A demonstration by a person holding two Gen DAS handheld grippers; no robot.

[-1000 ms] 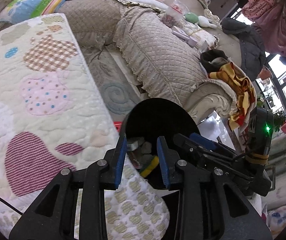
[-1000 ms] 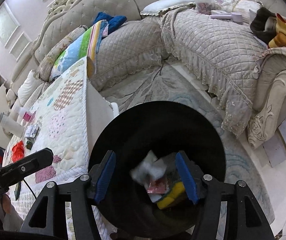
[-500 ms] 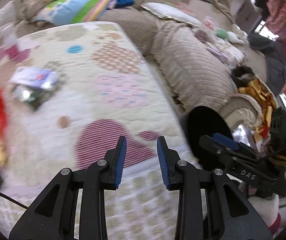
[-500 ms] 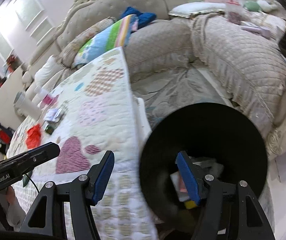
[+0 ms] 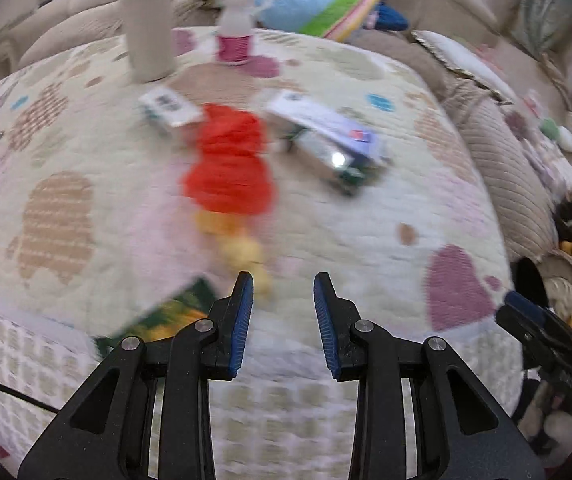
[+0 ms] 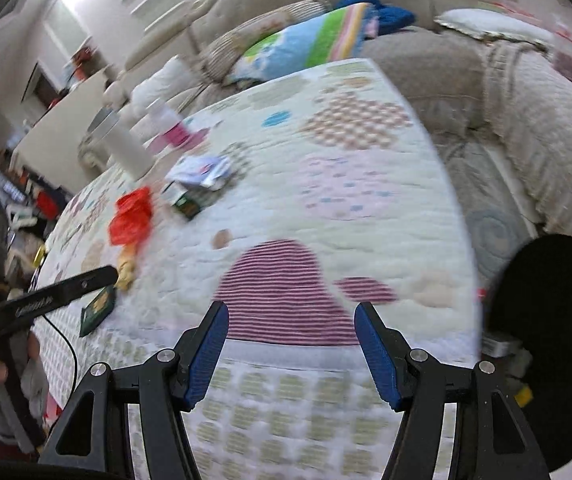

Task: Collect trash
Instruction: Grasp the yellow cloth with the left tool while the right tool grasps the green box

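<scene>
On the quilted surface (image 5: 97,152) a tall pale tumbler (image 5: 149,20) and a small bottle with a pink label (image 5: 234,28) stand at the far side, with a white packet (image 5: 171,110) just in front of the tumbler. None of these lies between the left tool (image 5: 283,312) and the litter. The trash is blurred: a crumpled red wrapper (image 5: 229,164) sits mid-surface, with a yellowish scrap (image 5: 241,248) trailing from it toward the left tool. Right of the wrapper lies a heap of a white and purple packet on a silvery, dark green box (image 5: 330,140). A flat dark green packet (image 5: 165,314) lies by the near edge, just left of the left tool and partly hidden behind it.

The left tool's fingers are narrowly apart with nothing between them. The right tool (image 6: 292,344) stands wider apart, also empty, over a striped maroon heart patch (image 6: 281,280) near the surface's right end. A round black bin (image 6: 550,320) sits on the floor just off that end, with bits of litter visible at its lower edge.

The cover is cream with pastel patches. A beige quilted sofa (image 6: 526,92) wraps around behind, bearing a striped cushion (image 6: 306,44). A person's grey sleeve (image 6: 25,396) shows at lower left of the right wrist view.
</scene>
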